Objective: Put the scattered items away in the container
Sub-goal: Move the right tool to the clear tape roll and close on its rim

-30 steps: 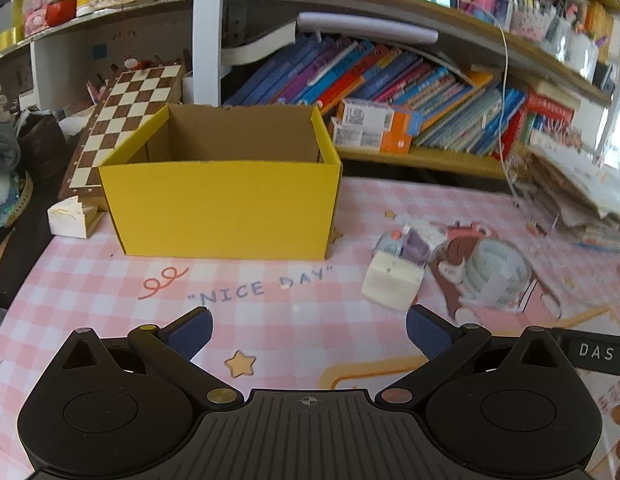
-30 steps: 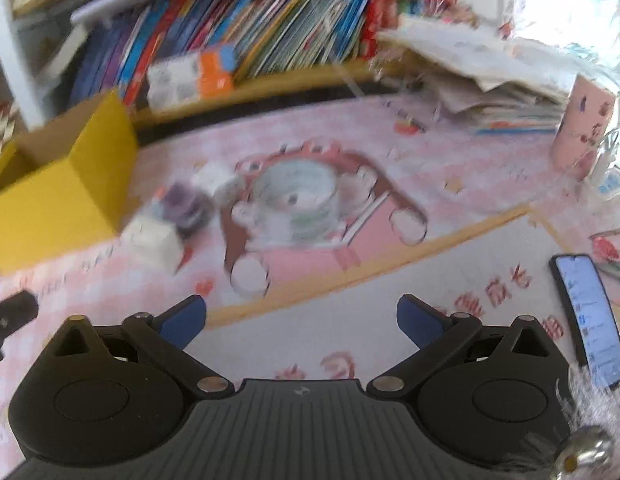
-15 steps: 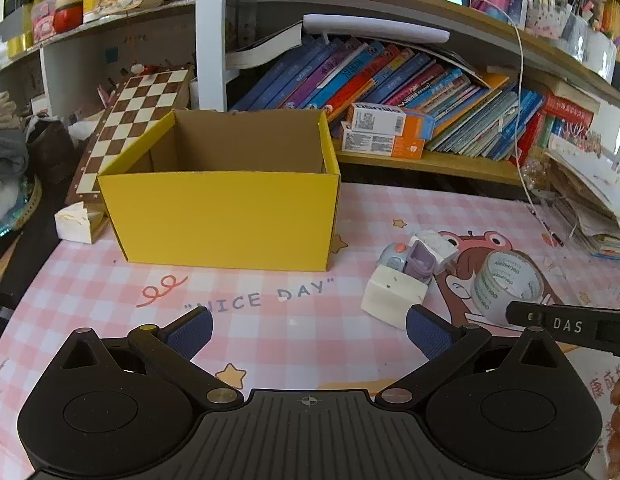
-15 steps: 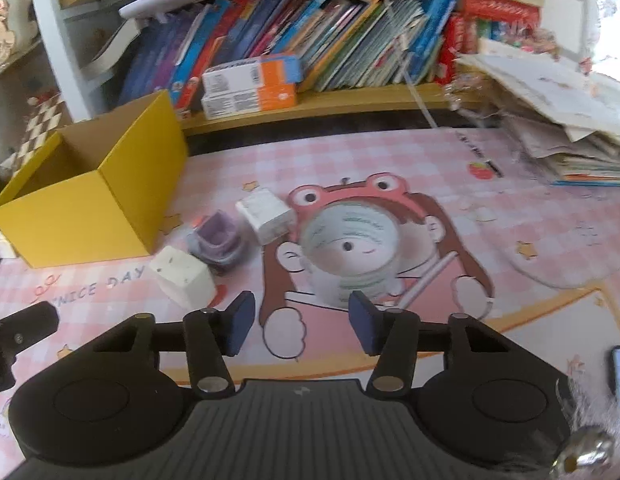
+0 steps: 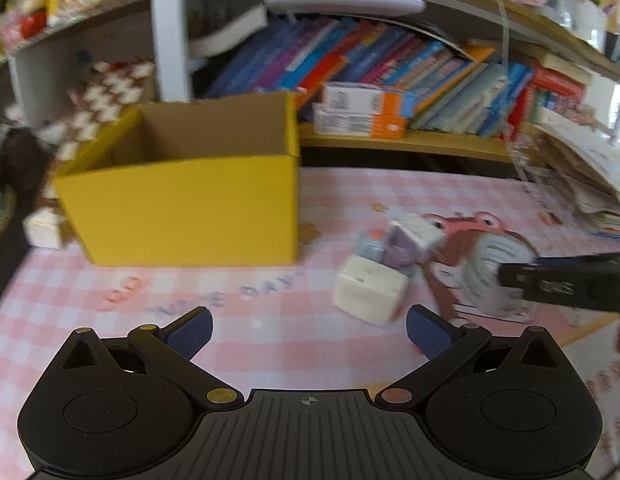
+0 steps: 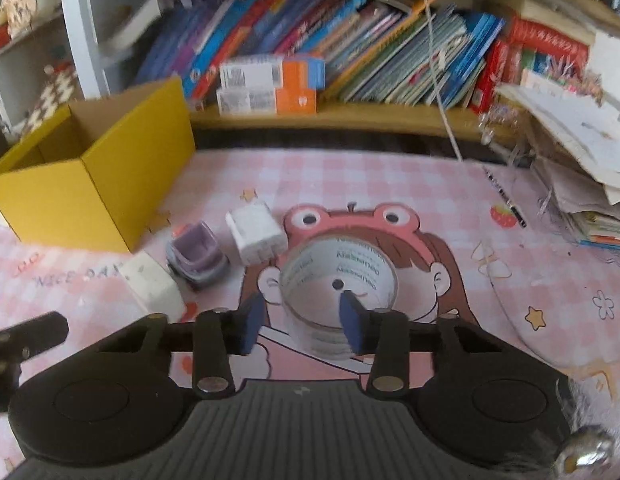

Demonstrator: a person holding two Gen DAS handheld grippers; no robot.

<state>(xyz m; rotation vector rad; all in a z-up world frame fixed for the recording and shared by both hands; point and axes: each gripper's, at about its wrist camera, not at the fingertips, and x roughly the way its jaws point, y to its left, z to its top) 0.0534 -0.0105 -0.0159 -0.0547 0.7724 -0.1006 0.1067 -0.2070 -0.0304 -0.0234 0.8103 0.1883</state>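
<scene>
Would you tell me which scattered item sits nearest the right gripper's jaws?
The tape roll; one jaw reaches inside its ring, while the other items lie further left.

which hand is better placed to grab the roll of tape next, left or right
Right. The right tool is partly closed with its fingers straddling the near wall of the tape roll, one outside and one inside the ring. The left tool is wide open over bare tablecloth, nearer the white block.

Right gripper (image 6: 303, 322) at the tape roll (image 6: 337, 280)
Its blue fingers straddle the roll's near wall (one outside, one inside), not visibly closed on it.
</scene>
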